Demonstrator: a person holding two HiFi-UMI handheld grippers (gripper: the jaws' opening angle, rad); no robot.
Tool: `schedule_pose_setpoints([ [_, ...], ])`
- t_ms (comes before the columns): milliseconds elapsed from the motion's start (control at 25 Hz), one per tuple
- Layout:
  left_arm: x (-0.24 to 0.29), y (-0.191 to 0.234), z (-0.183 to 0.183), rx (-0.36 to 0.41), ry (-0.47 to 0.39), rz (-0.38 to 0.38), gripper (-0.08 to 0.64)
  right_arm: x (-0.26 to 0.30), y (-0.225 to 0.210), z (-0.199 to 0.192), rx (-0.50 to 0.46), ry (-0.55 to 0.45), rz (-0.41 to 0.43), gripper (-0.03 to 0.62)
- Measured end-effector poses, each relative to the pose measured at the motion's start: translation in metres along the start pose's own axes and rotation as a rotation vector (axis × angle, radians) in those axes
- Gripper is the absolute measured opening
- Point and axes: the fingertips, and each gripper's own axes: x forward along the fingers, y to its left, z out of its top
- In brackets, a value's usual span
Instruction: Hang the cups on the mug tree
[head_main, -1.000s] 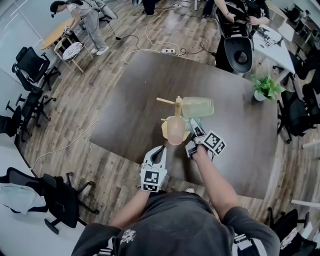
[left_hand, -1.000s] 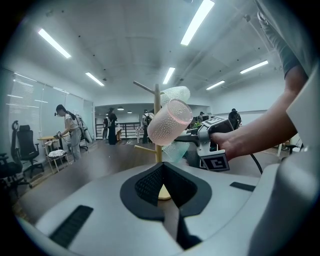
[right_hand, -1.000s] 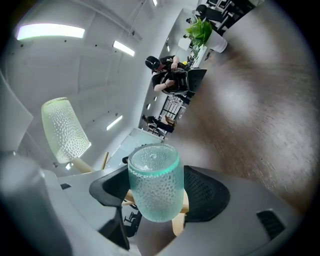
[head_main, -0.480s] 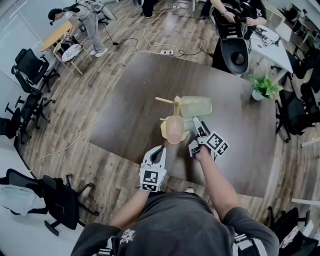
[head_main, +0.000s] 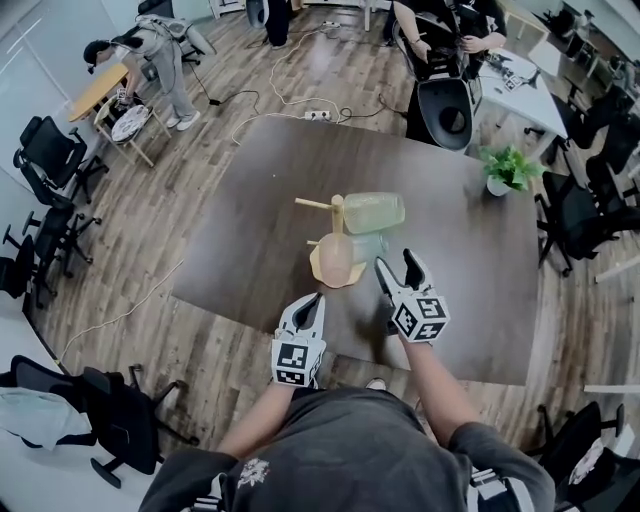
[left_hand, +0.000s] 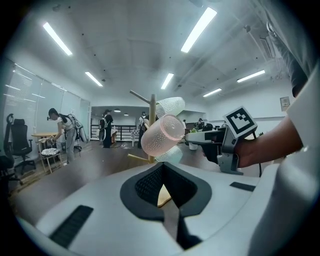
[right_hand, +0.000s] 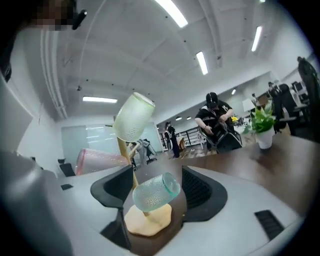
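Observation:
The wooden mug tree (head_main: 337, 213) stands on the dark table (head_main: 470, 290) with three cups hung on it: a pale green cup (head_main: 373, 212) on top, a pink cup (head_main: 331, 262) toward me, and a teal cup (head_main: 369, 246) low on the right. My right gripper (head_main: 398, 266) hovers just short of the teal cup (right_hand: 154, 191), clear of it. Its jaws stand open and have just been closing a little, with nothing between them. My left gripper (head_main: 308, 304) stays shut and empty near the table's front edge, pointing at the pink cup (left_hand: 162, 135).
A potted plant (head_main: 503, 170) sits at the table's far right. A black office chair (head_main: 444, 112) stands behind the table, with people beyond it. Cables and a power strip (head_main: 318, 115) lie on the wooden floor. More chairs line the left.
My right gripper has pulled back from the teal cup toward me, risen and rolled so that its marker cube faces up. The teal cup stays on the tree. The left gripper has barely moved.

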Motion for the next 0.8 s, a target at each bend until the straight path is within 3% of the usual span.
schedule_pose_setpoints([
  [160,-0.004,-0.003,0.004,-0.004,-0.010,-0.013,0.006,-0.024,0.025,0.013,-0.252,-0.020,-0.004,0.179],
  [280,-0.008,-0.005,0.008,-0.044,-0.029,-0.031,0.006,-0.038,0.038,0.020,-0.344,-0.026,-0.015,0.057],
  [400,-0.014,0.001,0.023,-0.087,-0.061,-0.034,0.006,-0.050,0.051,0.024,-0.373,-0.028,-0.008,0.025],
  [640,-0.019,0.010,0.036,-0.062,-0.093,-0.029,0.006,-0.067,0.083,0.029,-0.495,-0.033,-0.006,0.025],
  [800,-0.021,0.012,0.033,-0.063,-0.083,-0.025,0.006,-0.074,0.091,0.022,-0.512,-0.019,-0.008,0.023],
])
